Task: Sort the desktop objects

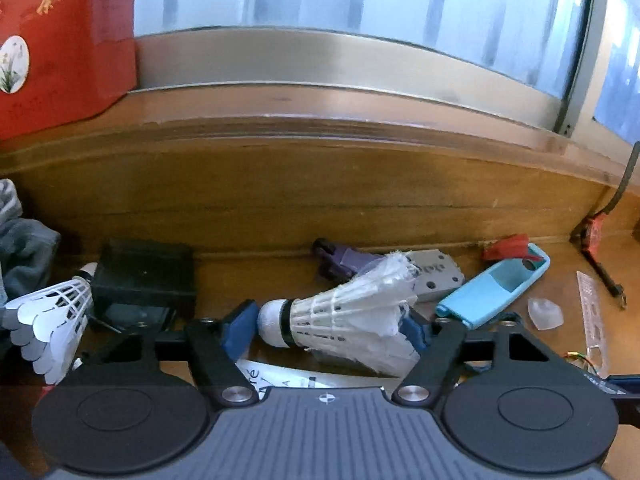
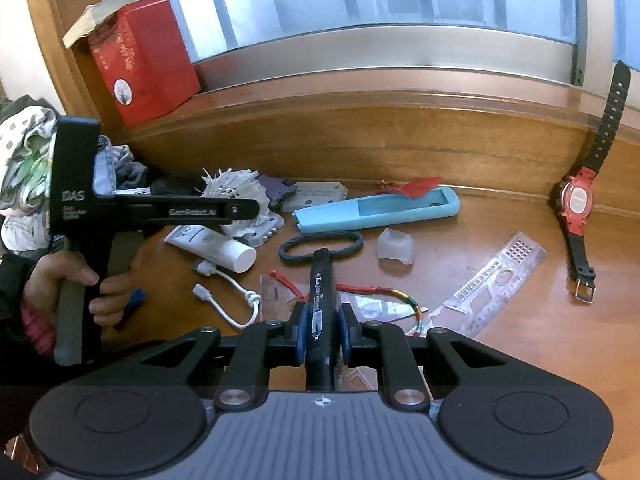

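The left gripper (image 1: 332,330) is standing spread around a white shuttlecock (image 1: 344,320) lying just in front of the blue silicone case (image 1: 492,292), its pads flanking cork and feathers; whether they are pressing I cannot tell. The right gripper (image 2: 323,334) is clamping a slim black tool (image 2: 322,312), also in front of the case. By my judgement, 2 picks are running; next, close gently on the fragile feathers, then lift clear.
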### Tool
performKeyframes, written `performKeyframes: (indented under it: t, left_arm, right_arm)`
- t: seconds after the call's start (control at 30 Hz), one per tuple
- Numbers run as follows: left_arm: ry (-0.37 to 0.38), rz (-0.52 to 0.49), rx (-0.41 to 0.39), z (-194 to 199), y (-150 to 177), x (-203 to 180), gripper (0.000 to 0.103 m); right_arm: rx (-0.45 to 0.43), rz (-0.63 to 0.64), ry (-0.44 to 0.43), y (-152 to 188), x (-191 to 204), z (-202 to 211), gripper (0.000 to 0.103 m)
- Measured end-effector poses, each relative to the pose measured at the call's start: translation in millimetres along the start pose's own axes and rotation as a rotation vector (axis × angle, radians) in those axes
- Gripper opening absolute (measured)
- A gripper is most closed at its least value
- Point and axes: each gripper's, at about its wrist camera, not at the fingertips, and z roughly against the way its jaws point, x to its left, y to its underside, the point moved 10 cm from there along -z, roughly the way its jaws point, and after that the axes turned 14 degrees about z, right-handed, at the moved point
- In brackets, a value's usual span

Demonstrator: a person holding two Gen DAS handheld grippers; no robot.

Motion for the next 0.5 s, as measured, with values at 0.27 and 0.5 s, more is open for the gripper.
performKeyframes:
  t: [0.27, 0.5]
  left_arm:
    - [0.028, 0.068, -0.049, 24.7, -9.2, -2.9, 0.031]
    - [0.013, 0.032, -0.049, 40.3, -2.9, -14.3, 0.008]
  right_arm:
    - [-0.011, -0.015, 0.004, -0.7, -2.0, 0.9, 0.018]
    - [-0.049, -0.021, 0.011, -1.6, -0.8, 14.3, 0.018]
